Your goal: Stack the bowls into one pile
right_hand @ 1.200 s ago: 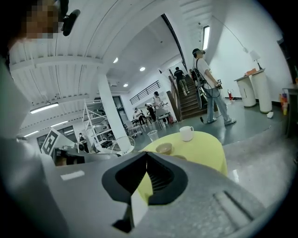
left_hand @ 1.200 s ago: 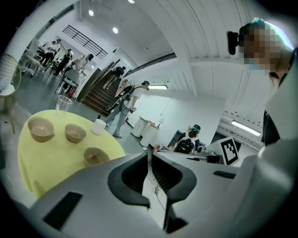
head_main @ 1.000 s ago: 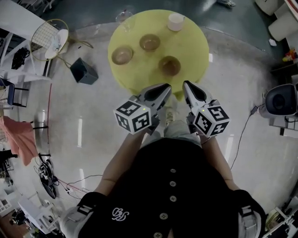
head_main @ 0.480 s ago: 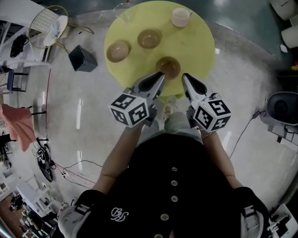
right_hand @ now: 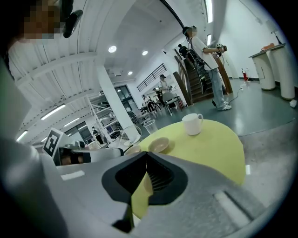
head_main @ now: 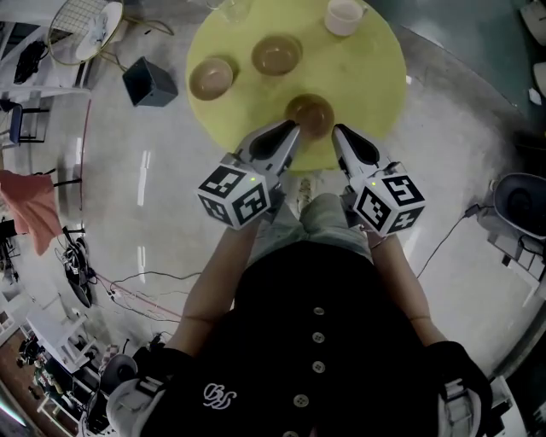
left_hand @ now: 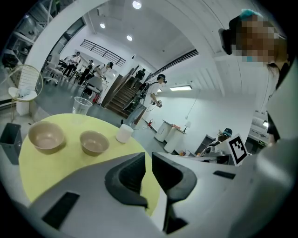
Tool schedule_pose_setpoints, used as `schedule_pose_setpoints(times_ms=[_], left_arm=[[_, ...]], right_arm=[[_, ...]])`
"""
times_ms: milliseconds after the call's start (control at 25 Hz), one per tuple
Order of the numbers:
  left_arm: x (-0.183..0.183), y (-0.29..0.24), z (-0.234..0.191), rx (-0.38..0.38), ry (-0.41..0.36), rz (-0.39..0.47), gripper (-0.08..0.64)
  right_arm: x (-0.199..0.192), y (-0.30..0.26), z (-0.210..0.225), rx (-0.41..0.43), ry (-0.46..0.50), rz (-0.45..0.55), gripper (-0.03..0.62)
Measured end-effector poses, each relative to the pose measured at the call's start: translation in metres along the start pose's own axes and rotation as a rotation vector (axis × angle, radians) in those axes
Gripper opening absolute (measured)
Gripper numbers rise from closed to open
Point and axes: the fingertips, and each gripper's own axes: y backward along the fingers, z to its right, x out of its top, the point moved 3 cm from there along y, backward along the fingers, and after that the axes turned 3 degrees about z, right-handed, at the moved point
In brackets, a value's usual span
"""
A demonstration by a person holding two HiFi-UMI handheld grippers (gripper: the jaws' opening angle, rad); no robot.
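Three tan bowls stand apart on the round yellow table (head_main: 375, 77): a left bowl (head_main: 212, 78), a far bowl (head_main: 275, 54) and a near bowl (head_main: 310, 113). My left gripper (head_main: 290, 128) hovers just left of the near bowl, jaws shut and empty. My right gripper (head_main: 339, 132) is just right of it, also shut on nothing. The left gripper view holds two bowls (left_hand: 46, 136) (left_hand: 94, 142), with the near one hidden behind the jaws. The right gripper view catches two bowls (right_hand: 159, 144) (right_hand: 133, 149) past its jaws.
A white mug (head_main: 345, 14) and a clear plastic cup (head_main: 229, 7) stand at the table's far side. On the floor lie a black box (head_main: 150, 81), a round mesh frame (head_main: 85, 21), cables (head_main: 128, 294) and a grey bin (head_main: 520, 201). People stand in the background.
The table has come nearer in the head view. Both grippers have advanced from the table's front edge to either side of the near bowl, jaws unchanged.
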Motion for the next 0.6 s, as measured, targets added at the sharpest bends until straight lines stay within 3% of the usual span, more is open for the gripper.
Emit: schedule_pose_setpoints(times_ms=[600], left_arm=[[-0.033, -0.004, -0.041, 0.165, 0.115, -0.039, 0.035]], right_arm=[[-0.020, -0.016, 0.021, -0.016, -0.055, -0.070, 0.003]])
